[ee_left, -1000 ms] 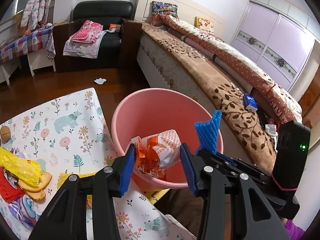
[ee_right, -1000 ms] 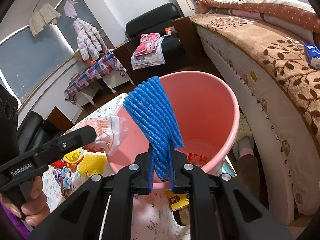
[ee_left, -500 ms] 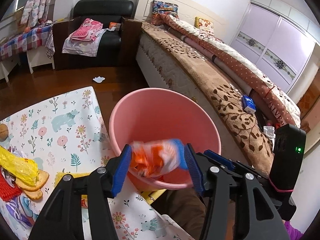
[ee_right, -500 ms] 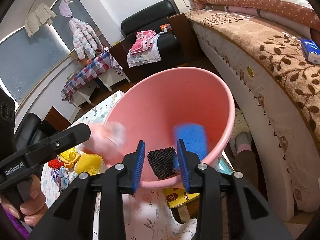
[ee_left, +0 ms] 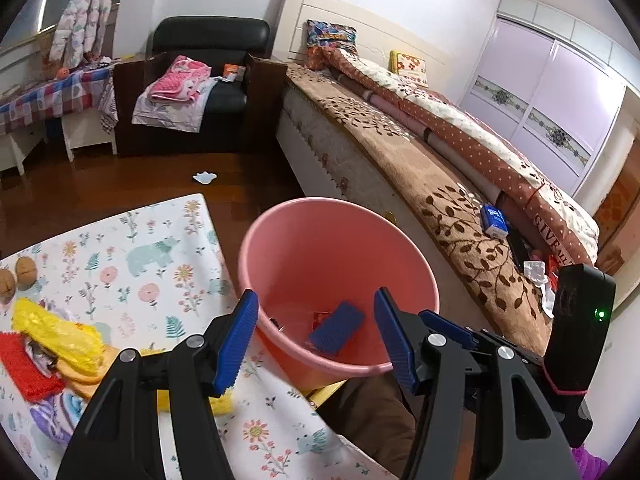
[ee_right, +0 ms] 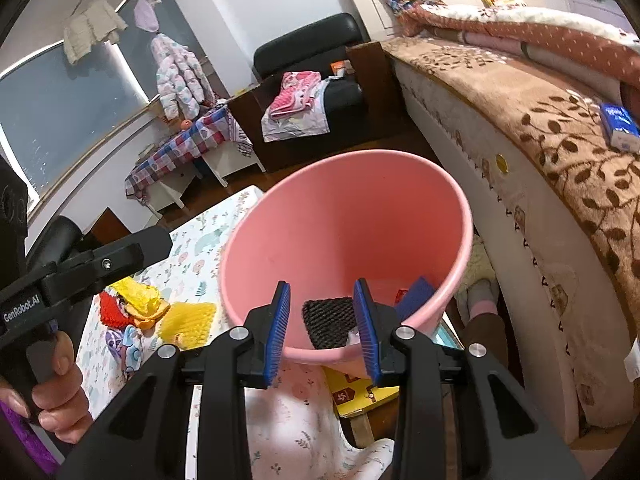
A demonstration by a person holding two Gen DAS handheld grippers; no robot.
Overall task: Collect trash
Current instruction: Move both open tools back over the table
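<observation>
Nearest, the left gripper (ee_left: 316, 336) and the right gripper (ee_right: 322, 326) both hover at the near rim of the round pink plastic bucket (ee_left: 280, 240), each with its blue-padded fingers spread and nothing between them. Inside the bucket lie a blue ribbed foam piece (ee_left: 337, 327) and a black mesh pad (ee_right: 329, 322). Beyond, on the floral tablecloth (ee_left: 160, 256), a crumpled yellow plastic wrapper (ee_left: 52, 330) and a red mesh scrap (ee_left: 20, 366) lie together, well apart from the bucket.

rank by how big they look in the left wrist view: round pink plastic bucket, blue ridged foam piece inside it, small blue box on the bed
1. round pink plastic bucket
2. blue ridged foam piece
3. small blue box, which lies farther off, so its true size is unsure
</observation>
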